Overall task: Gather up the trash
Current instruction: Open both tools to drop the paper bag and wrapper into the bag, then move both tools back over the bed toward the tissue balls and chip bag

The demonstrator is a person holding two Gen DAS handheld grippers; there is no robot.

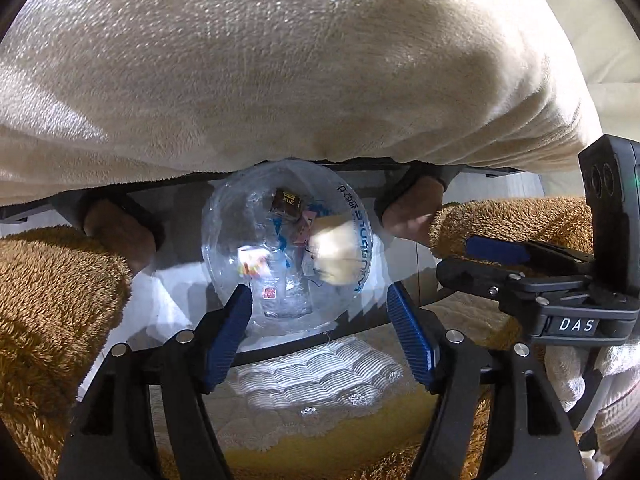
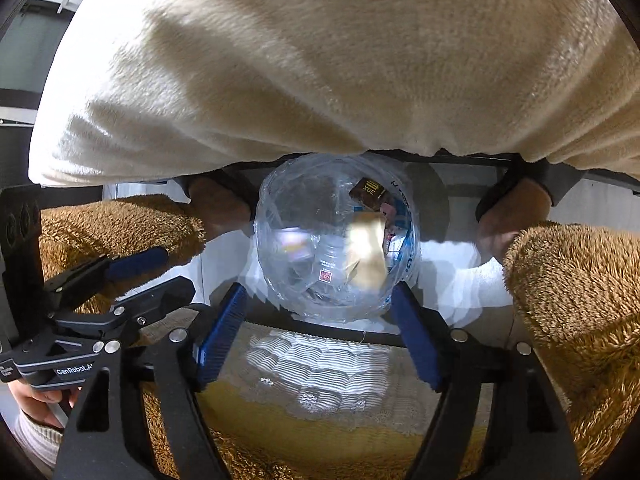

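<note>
Left claw (image 1: 320, 336) and right claw (image 2: 320, 336): both released, empty, poised side by side above the clear trash bag (image 1: 288, 240) on the floor; wrappers and a pale scrap (image 2: 366, 256) already inside, remaining trash unseen.

Your left wrist view looks steeply down along its fingers, close over the clear bag (image 1: 288, 240), your right wrist view (image 2: 336, 240) beside it facing likewise, both sharing bag, cream garment (image 1: 280, 72), each other's gripper.
</note>
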